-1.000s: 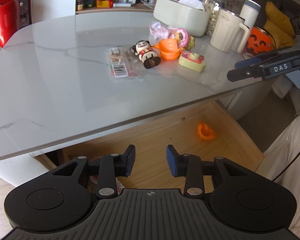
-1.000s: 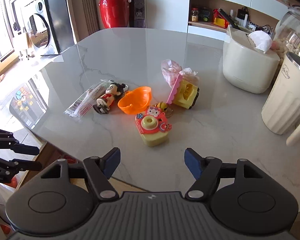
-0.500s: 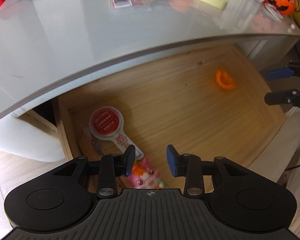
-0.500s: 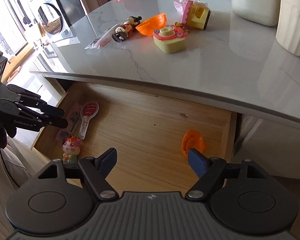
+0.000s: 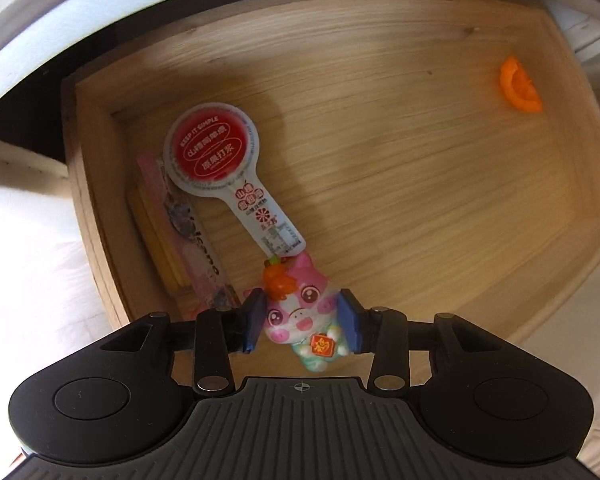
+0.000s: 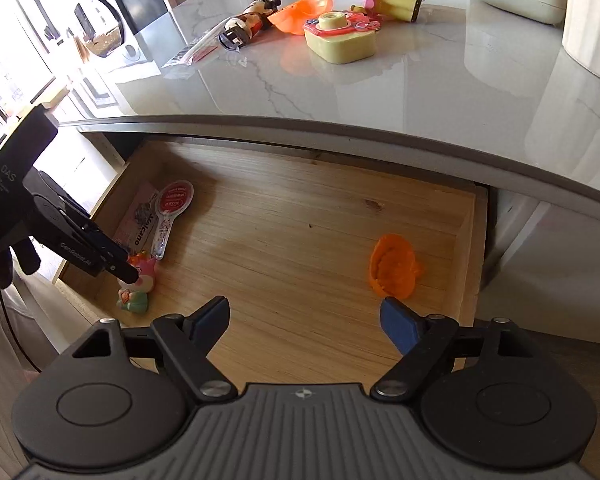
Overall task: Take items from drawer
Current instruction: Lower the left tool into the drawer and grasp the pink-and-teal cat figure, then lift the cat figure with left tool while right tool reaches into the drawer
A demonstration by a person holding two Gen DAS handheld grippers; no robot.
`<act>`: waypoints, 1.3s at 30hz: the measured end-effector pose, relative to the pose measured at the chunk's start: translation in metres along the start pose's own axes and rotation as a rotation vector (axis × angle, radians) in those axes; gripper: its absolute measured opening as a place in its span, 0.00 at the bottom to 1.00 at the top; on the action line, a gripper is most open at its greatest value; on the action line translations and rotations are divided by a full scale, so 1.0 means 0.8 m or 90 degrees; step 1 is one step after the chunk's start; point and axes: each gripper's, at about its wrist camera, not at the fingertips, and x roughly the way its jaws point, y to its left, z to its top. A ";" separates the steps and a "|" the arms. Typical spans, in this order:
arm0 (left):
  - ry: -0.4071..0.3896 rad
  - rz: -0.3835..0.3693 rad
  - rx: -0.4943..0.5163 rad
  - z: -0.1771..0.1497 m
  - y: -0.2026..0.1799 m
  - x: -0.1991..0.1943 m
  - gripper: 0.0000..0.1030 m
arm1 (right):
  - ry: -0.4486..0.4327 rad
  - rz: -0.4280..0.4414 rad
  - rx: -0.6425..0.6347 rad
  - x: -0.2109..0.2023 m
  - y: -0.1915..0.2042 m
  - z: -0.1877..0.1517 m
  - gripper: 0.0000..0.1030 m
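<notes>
The drawer stands pulled out under the counter, and the job looks roughly half done. Several toys already lie at the top of the right wrist view: a toy camera, an orange shell half, a small figure and a flat packet.

Four things remain inside. In the left wrist view a pig figurine lies at lower centre, a red-headed paddle-shaped packet just above it, a pink flat pack against the left wall, and an orange shell piece at the upper right, well apart from the rest.

The left gripper points down over the pig, its jaws opening, one on each side of the head; they seem not to press on it yet, so no grasp is made. The right gripper hangs above the drawer's front, jaws opening and empty, the orange piece just beyond the right one. By my reading, both pickups are still to come, then the packet and pack.
</notes>
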 end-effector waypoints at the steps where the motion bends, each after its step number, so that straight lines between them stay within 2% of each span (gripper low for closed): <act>1: 0.003 0.010 0.016 0.004 -0.008 0.001 0.45 | 0.002 -0.001 0.000 0.001 0.000 0.000 0.83; 6: 0.026 0.029 0.052 0.008 -0.019 0.008 0.46 | 0.007 -0.004 -0.004 0.002 0.001 0.001 0.85; 12: 0.053 0.026 0.028 0.004 -0.003 0.014 0.46 | 0.010 -0.006 0.006 0.004 -0.005 0.002 0.85; 16: 0.045 0.024 0.034 0.005 -0.003 0.012 0.44 | 0.013 -0.009 0.005 0.005 -0.005 0.002 0.85; 21: -0.020 -0.016 0.052 -0.002 -0.013 -0.020 0.43 | 0.014 -0.017 0.007 0.007 -0.008 0.002 0.85; 26: -0.161 -0.111 0.021 -0.026 -0.012 -0.083 0.42 | 0.026 -0.038 0.017 0.012 -0.015 0.008 0.85; 29: -0.221 -0.149 -0.020 -0.047 0.006 -0.107 0.42 | 0.036 -0.057 -0.028 0.017 -0.002 0.017 0.85; 32: -0.232 -0.139 -0.050 -0.045 0.010 -0.103 0.42 | 0.047 -0.065 -0.121 0.033 0.031 0.035 0.83; 35: -0.253 -0.121 -0.041 -0.054 0.014 -0.106 0.42 | 0.048 -0.056 -0.218 0.054 0.079 0.054 0.72; 39: -0.298 -0.057 -0.039 -0.062 0.031 -0.113 0.42 | 0.047 0.019 -0.314 0.079 0.144 0.066 0.65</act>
